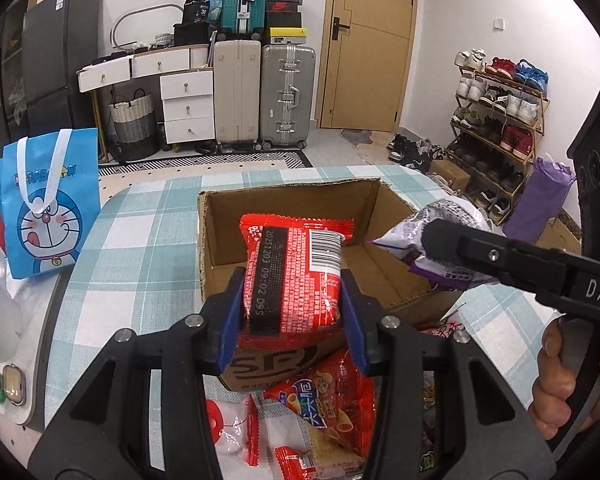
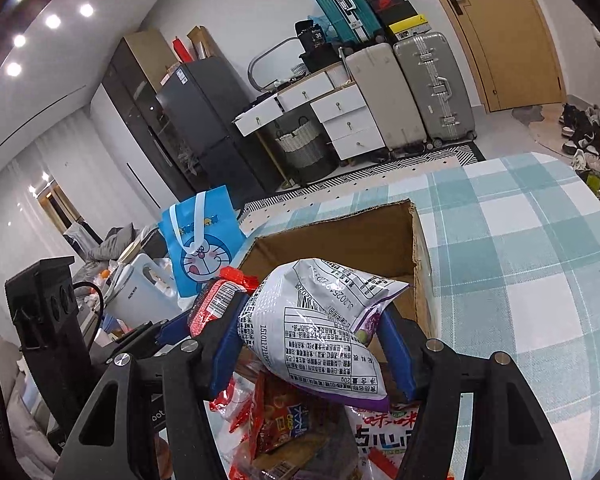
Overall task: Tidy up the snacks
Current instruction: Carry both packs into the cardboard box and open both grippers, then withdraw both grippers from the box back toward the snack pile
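Left wrist view: your left gripper [image 1: 294, 312] has its jaws closed narrow on a red snack pack [image 1: 296, 276], blue pads pressing both sides, barcode side up. The pack sits held above the near wall of the open cardboard box [image 1: 284, 204], which stands on the checked tablecloth [image 1: 140, 232]. To the right, your right gripper [image 1: 444, 236] comes in from the side w/ a white and purple bag [image 1: 440, 216] over the box's right edge; your hand [image 1: 556, 380] is on its handle. More snacks [image 1: 324, 404] lie loose on the cloth in front of the box, below the jaws. A blue cartoon bag [image 1: 48, 204] stands at the table's left edge.

Right wrist view: your right gripper [image 2: 312, 340] has its jaws part open, clamped on the white and purple bag [image 2: 320, 324], printed back facing you, pads touching both sides. It hangs over the box's [image 2: 340, 232] near edge, tilted. Left gripper and the red pack [image 2: 216, 300] show just beside it on the left. Loose snack packs [image 2: 284, 428] lie underneath.
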Motion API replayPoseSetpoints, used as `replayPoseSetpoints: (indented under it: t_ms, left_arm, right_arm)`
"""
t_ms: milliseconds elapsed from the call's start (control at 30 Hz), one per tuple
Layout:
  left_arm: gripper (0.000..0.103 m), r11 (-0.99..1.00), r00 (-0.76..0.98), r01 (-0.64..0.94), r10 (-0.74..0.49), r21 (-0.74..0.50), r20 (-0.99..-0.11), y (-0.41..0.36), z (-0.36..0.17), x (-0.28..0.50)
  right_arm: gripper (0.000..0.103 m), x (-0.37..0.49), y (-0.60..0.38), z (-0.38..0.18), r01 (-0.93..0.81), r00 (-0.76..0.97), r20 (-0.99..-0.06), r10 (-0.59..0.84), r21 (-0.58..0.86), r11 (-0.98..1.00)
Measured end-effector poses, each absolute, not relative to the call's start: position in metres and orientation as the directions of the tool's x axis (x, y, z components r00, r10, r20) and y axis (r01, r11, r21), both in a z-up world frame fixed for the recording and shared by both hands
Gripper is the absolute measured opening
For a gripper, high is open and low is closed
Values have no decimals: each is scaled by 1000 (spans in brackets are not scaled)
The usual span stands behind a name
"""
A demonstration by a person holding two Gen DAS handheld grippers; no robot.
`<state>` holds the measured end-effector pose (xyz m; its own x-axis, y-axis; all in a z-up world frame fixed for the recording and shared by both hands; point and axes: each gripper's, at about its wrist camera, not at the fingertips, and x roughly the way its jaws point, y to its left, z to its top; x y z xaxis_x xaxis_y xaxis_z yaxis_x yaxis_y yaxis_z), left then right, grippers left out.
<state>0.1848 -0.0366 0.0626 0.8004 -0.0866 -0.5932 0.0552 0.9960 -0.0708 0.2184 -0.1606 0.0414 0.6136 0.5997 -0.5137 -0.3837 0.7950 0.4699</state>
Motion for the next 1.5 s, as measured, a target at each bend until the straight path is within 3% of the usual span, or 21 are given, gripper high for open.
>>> replayPoseSetpoints:
  t_ms: [300, 467, 567, 633, 700, 767, 933, 1500]
  left_arm:
    - [42, 996, 787, 65, -86, -57, -611, -40, 53, 197]
    - [42, 997, 788, 50, -71, -51, -611, -39, 51, 198]
    - [57, 997, 786, 49, -76, -60, -614, -36, 52, 197]
    - [73, 996, 795, 52, -82, -67, -601, -34, 55, 191]
    - [82, 996, 809, 55, -85, -69, -581, -32, 60, 182]
    - [82, 996, 816, 59, -83, -60, -572, -31, 64, 173]
    - [102, 998, 829, 42, -57, -41, -556, -27, 71, 143]
    - [102, 998, 803, 19, -47, -54, -594, -14, 45, 67]
  right_arm:
    - [65, 225, -162, 31, -358, 596, -545, 589, 477, 803]
    - [71, 218, -170, 38, -367, 616, -518, 593, 478, 798]
    - [81, 209, -176, 44, -377, 637, -504, 583, 456, 806]
    - [86, 202, -180, 47, -379, 653, -496, 573, 440, 814]
    - [91, 197, -184, 49, -373, 664, -497, 559, 427, 824]
    - [102, 191, -188, 51, -365, 668, -502, 549, 422, 830]
    - [102, 177, -195, 49, -361, 668, -517, 534, 402, 841]
    - [102, 122, -204, 19, -374, 638, -604, 477, 297, 878]
